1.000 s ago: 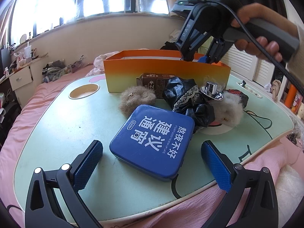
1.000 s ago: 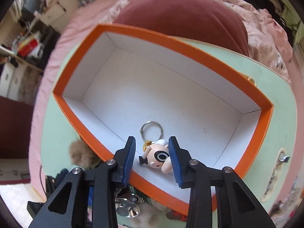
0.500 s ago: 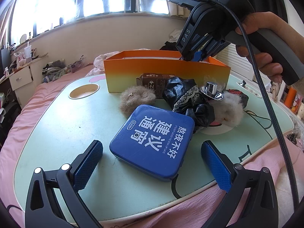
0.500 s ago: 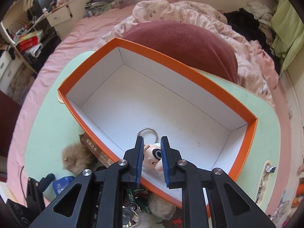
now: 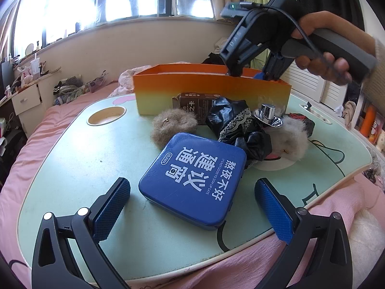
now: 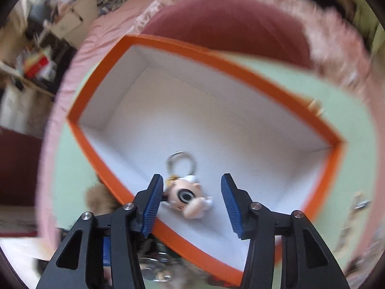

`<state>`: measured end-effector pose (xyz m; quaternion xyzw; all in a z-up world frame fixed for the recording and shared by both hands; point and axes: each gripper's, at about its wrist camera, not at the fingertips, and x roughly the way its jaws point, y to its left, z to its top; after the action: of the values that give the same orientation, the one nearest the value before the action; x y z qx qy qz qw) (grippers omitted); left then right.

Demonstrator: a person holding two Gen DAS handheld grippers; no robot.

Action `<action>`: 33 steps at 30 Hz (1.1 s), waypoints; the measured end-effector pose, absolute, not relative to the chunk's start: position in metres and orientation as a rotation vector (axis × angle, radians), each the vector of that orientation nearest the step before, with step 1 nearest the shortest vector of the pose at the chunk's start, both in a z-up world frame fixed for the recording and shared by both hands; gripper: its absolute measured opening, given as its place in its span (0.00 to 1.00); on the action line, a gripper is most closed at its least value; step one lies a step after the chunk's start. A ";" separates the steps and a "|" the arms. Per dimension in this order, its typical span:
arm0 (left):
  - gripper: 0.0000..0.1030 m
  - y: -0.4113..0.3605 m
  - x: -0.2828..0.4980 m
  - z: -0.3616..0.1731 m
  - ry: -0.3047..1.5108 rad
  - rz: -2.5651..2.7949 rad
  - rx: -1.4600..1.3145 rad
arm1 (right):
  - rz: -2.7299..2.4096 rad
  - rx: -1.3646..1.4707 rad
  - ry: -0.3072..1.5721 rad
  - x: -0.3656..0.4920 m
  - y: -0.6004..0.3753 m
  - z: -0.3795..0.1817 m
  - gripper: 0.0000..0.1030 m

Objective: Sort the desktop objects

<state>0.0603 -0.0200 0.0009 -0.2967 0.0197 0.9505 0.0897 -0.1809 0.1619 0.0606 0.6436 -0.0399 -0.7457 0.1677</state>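
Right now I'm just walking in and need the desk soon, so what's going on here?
A person is sorting desk clutter into the orange box with handheld tongs. The right tongs are opening above the box, and the cartoon keychain lies loose on its floor between them. The left tongs hover open in front of the blue tin. That tin, two fur pompoms, a black cloth and a carton are not yet in the box.

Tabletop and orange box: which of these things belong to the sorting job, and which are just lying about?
Job:
- orange box
- figure keychain lying in the box, between the opening right tongs, untouched
- blue tin
- two fur pompoms
- black scrunchie
- brown carton
- chrome knob

Lying about:
- maroon cushion
- pink bedding
- windowsill clutter
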 end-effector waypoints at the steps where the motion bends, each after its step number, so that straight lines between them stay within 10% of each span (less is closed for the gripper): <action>1: 1.00 -0.020 0.060 0.001 0.057 2.826 -0.883 | -2.095 1.841 -0.190 -0.185 0.167 0.057 0.43; 33: 1.00 -0.020 0.061 0.000 0.055 2.827 -0.878 | -2.137 1.442 -0.758 -0.190 0.213 0.110 0.34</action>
<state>0.0608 -0.0197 -0.0001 -0.2954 0.0185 0.9509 0.0904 -0.1904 0.2126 0.1097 0.5229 -0.2749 -0.7748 0.2253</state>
